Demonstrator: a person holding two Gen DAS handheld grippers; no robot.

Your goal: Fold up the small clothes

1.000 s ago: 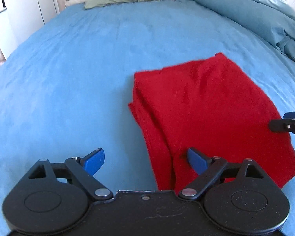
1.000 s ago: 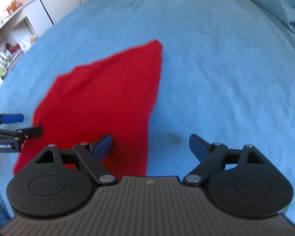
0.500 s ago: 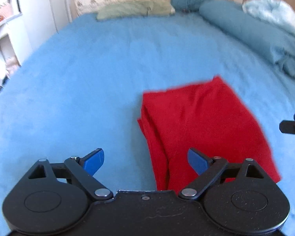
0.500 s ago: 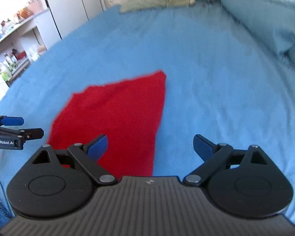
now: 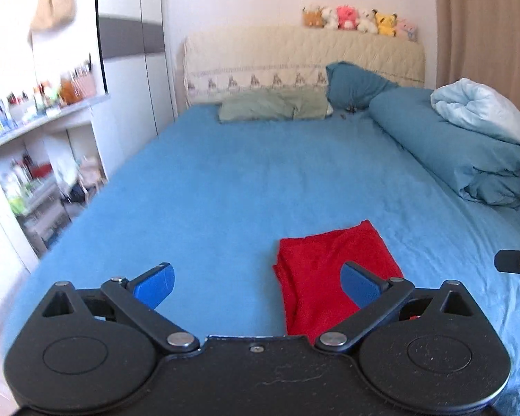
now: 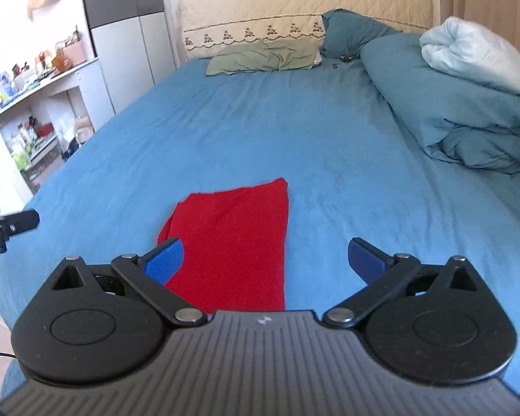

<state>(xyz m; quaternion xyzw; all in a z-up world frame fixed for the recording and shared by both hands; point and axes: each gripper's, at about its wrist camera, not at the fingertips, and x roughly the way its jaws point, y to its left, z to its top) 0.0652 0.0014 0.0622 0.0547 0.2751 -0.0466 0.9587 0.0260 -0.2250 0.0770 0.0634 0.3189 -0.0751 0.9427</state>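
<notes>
While fingers (image 5: 156,282) gape, folded red cloth (image 5: 332,270) below, untouched

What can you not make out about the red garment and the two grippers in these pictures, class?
- Red garment: near end hidden behind the left gripper body, left wrist view.
- Same in right wrist view, behind the right gripper.
- Garment type: folded, cannot tell.
- Shelf items: blurred.

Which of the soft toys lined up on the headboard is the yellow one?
The yellow toy sits second from the right end of the row on the headboard, between a white one and a pale pink one; the rest are brown, white or pink.
</notes>
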